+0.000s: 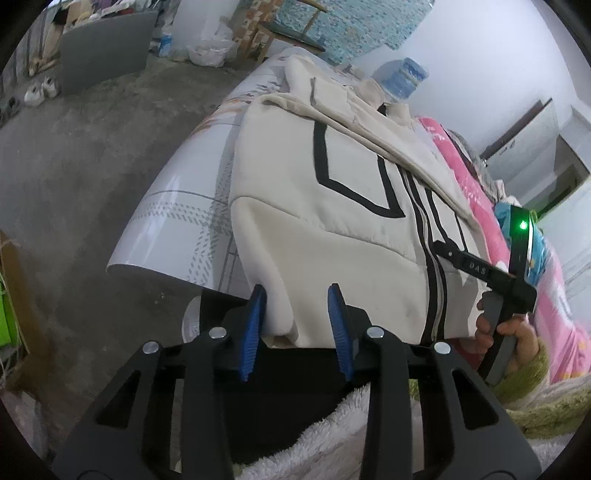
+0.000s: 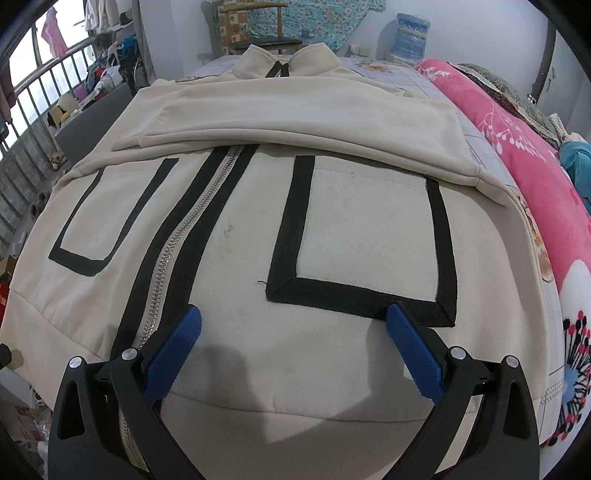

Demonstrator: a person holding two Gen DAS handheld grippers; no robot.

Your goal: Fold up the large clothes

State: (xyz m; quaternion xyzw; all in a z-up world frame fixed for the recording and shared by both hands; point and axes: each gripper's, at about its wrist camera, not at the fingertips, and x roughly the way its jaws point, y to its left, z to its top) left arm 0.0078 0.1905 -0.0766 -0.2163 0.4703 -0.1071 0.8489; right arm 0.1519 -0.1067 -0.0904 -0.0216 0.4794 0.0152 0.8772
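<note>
- The cream jacket [image 2: 295,229] lies front-up on the bed [image 1: 177,192], collar at the far end, hem nearest both cameras. Both sleeves [image 2: 295,122] are already folded across the chest, which suggests the next fold is hem toward collar.
- The left hand-held gripper [image 1: 297,325] sits at the jacket's near left hem corner, where the cloth hangs over the bed edge. A fold of the hem lies between its blue pads [image 1: 255,325]. One pad touches the cloth; the other stands apart, so no firm pinch is made and the jaws read as released.
- The right hand-held gripper [image 2: 293,347] hovers just above the lower right front, between the zip [image 2: 173,251] and the black-trimmed pocket outline [image 2: 365,236]. Its jaws stand wide with nothing between them: released.
- In the left view a person's hand [image 1: 513,332] in a green sleeve holds the right unit's handle beside the hem.
- Judgement: one gripper at each end of the hem is the sensible stance for lifting it evenly.
- Containers: a large blue water bottle [image 2: 412,35] stands beyond the bed; its contents cannot be told. A pink blanket [image 2: 517,147] lies along the bed's right side, clear of the jacket.
</note>
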